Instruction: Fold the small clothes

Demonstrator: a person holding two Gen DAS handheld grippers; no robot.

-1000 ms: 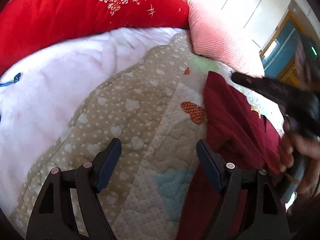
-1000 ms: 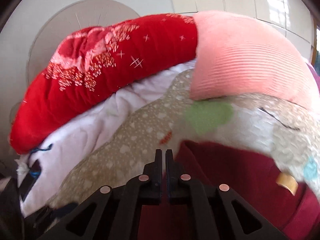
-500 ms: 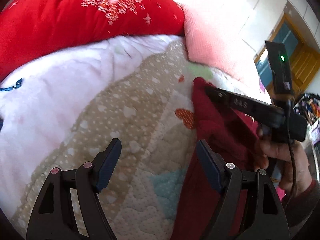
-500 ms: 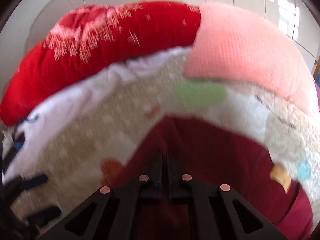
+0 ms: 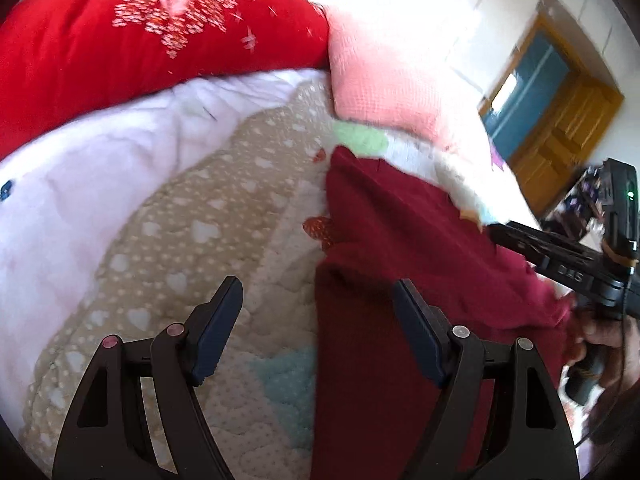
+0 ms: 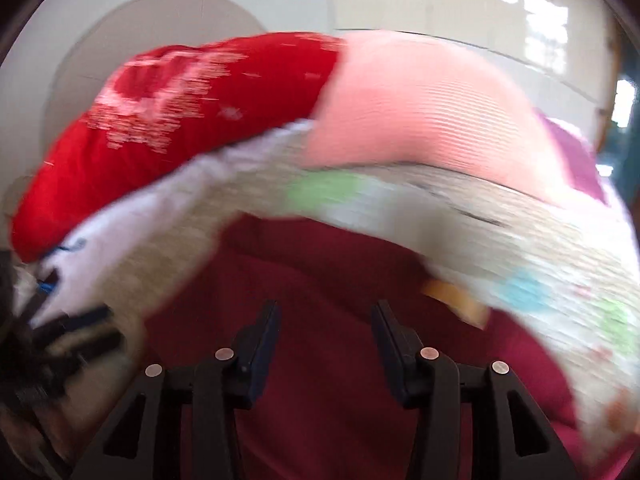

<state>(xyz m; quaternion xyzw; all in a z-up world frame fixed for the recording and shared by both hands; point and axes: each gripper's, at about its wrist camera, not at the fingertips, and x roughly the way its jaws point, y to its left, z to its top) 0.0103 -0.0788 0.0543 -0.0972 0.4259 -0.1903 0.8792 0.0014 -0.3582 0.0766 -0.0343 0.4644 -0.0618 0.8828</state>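
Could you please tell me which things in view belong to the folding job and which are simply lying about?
Part of the job:
dark red garment
left gripper, open
right gripper, open

Just lying about:
heart-patterned quilt
red embroidered cushion
pink pillow
white blanket
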